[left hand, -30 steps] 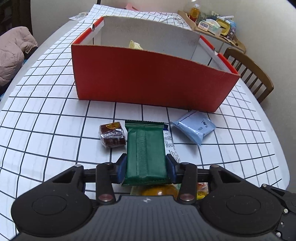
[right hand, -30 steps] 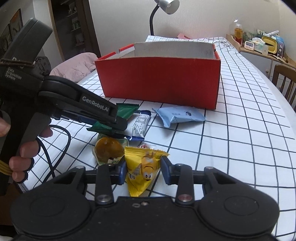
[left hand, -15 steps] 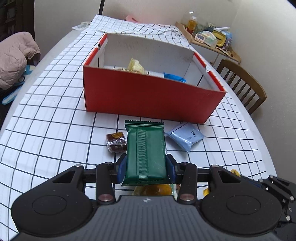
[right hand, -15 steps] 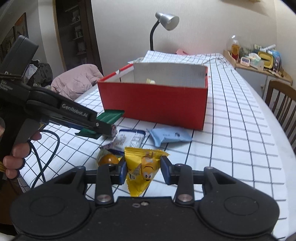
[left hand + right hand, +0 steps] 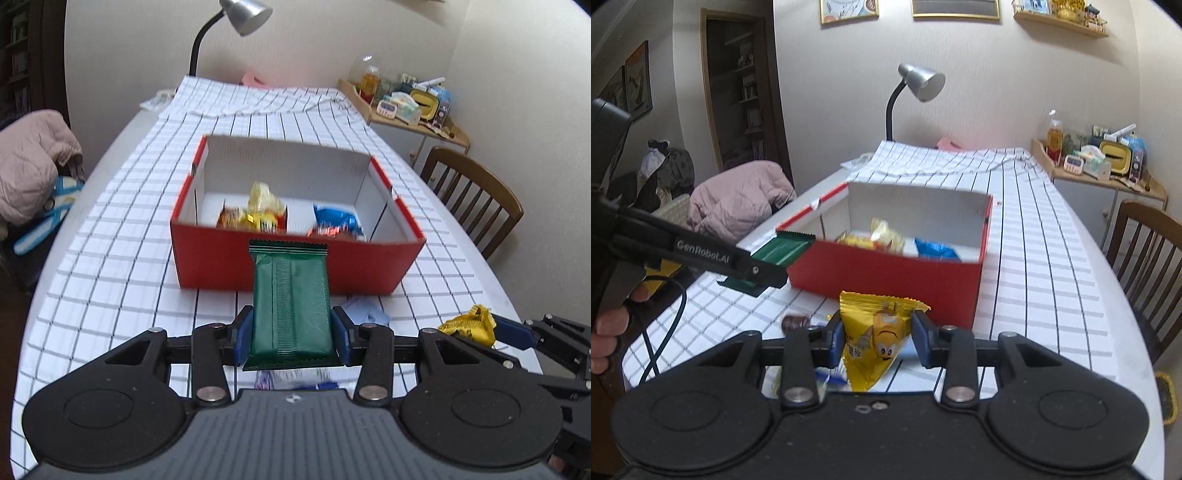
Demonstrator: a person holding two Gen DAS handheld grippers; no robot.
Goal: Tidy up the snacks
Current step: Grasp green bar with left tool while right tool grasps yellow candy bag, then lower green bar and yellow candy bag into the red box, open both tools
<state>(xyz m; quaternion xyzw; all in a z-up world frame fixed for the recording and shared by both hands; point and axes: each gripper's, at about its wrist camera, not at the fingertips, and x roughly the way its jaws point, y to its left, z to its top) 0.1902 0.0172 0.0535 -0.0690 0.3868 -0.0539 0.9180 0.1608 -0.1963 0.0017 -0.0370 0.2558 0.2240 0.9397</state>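
Both tools are rising off the tabletop (image 5: 122, 236): the left tool (image 5: 291, 334) is carrying the green packet (image 5: 290, 302) higher toward the red box (image 5: 295, 264), while the right tool (image 5: 877, 341) is lifting the yellow packet (image 5: 877, 332).

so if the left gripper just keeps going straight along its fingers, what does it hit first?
Probably the red box: its near wall sits right behind the green packet held by the left gripper. Height is unclear, so it might clear the rim.

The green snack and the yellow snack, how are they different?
The green snack is a long flat bar with zigzag ends; the yellow snack is a wider packet tapering to a point, with a smiling face. The left gripper holds the green one, the right gripper the yellow one. Both are off the table, short of the red box.
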